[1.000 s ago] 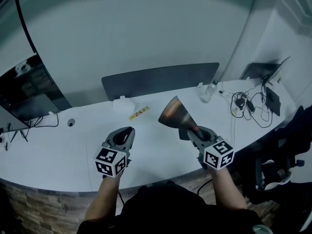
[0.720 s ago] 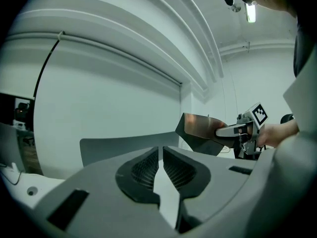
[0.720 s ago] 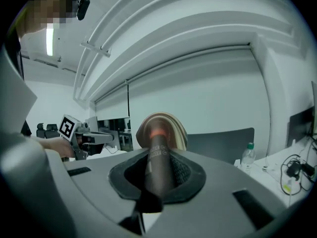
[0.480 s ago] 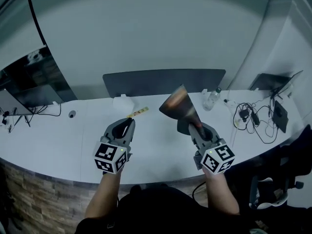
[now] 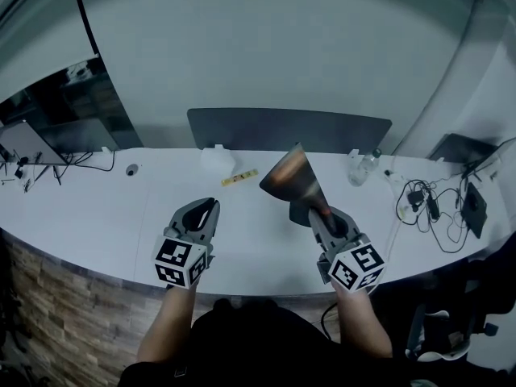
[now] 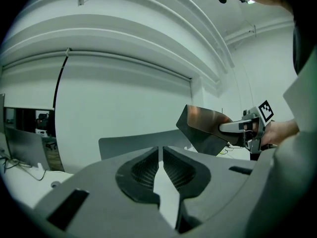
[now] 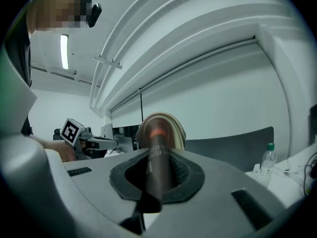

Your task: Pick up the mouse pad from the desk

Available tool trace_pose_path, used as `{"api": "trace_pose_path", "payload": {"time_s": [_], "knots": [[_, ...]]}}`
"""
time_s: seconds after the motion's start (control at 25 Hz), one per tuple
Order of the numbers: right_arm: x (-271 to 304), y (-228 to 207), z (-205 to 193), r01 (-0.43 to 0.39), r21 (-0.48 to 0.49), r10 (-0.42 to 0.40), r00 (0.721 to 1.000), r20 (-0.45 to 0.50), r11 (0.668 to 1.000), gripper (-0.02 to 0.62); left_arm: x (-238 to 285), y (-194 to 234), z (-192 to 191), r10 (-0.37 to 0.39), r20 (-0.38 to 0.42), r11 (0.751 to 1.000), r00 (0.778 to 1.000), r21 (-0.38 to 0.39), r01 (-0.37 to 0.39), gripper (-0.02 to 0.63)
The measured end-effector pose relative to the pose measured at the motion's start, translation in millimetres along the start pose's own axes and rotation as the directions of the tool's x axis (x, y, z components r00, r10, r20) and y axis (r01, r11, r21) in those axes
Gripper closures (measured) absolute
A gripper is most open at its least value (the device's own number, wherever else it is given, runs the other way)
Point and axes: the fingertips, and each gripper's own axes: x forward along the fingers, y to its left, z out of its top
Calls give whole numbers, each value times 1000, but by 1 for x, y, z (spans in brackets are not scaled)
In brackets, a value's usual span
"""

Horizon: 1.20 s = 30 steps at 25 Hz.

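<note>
Right gripper (image 5: 322, 214) clamps one edge of the thin, dark, copper-sheened mouse pad (image 5: 289, 180). The pad is clear of the long white desk (image 5: 97, 216), its length running up and forward from the jaws. Left gripper (image 5: 205, 209), closed and empty, hangs well apart.

Your count
You have two grippers, left gripper (image 5: 208, 207) and right gripper (image 5: 322, 214), one mouse pad (image 5: 289, 179), one bottle (image 5: 364, 168), one desk (image 5: 89, 220).
</note>
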Motion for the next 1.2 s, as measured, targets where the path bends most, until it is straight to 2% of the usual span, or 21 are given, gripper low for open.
{"api": "trace_pose_path", "payload": {"time_s": [0.16,0.36,0.56,0.96,1.2], "knots": [[3,13,-9,-6,12,6,1000,-11,1000,562,-16,13,-17,22,-21,999,1000,-24,-22,571],[10,24,-12,6,39,-5,1000,-10,999,563,-23,17,-23,-4,-20,1000,1000,-25,4,586],[16,37,-13,11,26,-10,1000,-25,1000,563,-28,33,-24,-9,-13,999,1000,-33,9,592],[1,29,-4,53,-8,-53,999,-13,999,563,-22,31,-13,-29,0,999,1000,-15,29,594],[-8,22,-7,65,-1,-65,998,-22,998,563,-14,27,-18,-38,-15,999,999,-38,38,594]]}}
